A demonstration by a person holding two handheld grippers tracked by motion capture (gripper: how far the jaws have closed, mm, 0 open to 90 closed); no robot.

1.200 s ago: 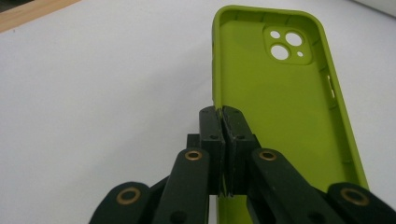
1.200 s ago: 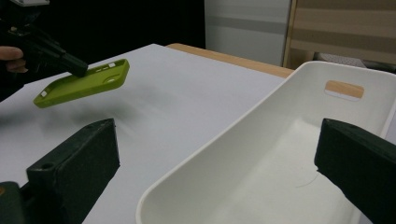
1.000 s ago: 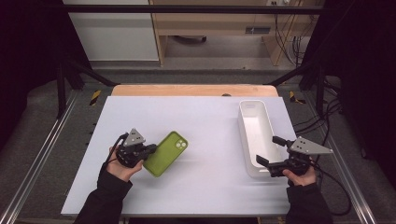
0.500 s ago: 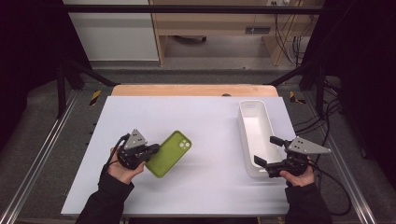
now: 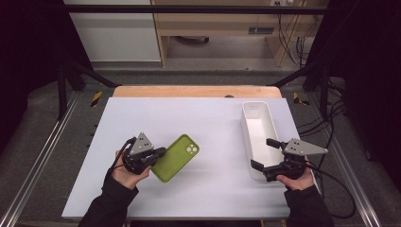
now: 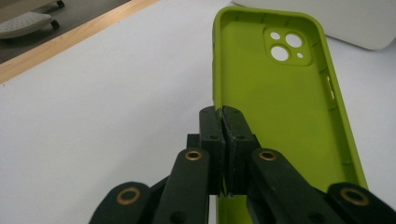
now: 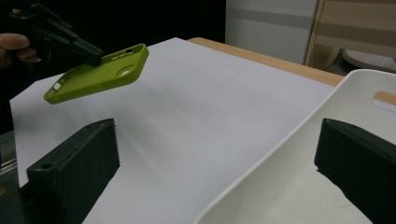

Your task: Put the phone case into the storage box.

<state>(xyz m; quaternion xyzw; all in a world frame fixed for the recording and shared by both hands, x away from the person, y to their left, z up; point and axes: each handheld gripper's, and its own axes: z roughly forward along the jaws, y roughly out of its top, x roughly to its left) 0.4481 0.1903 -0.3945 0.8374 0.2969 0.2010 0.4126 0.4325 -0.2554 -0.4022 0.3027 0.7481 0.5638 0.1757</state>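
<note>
Left hand-held gripper (image 5: 158,153): clamped on green phone case (image 5: 177,157) edge, lifted off counter (image 5: 203,123). Right hand-held gripper (image 5: 264,153): wide open, straddling white tray (image 5: 257,127) wall.

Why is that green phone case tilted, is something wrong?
Nothing looks damaged or spilled. The case is tilted because the left gripper pinches its side wall and holds it off the table. The white tray sits straight, between the right gripper's open jaws.
</note>
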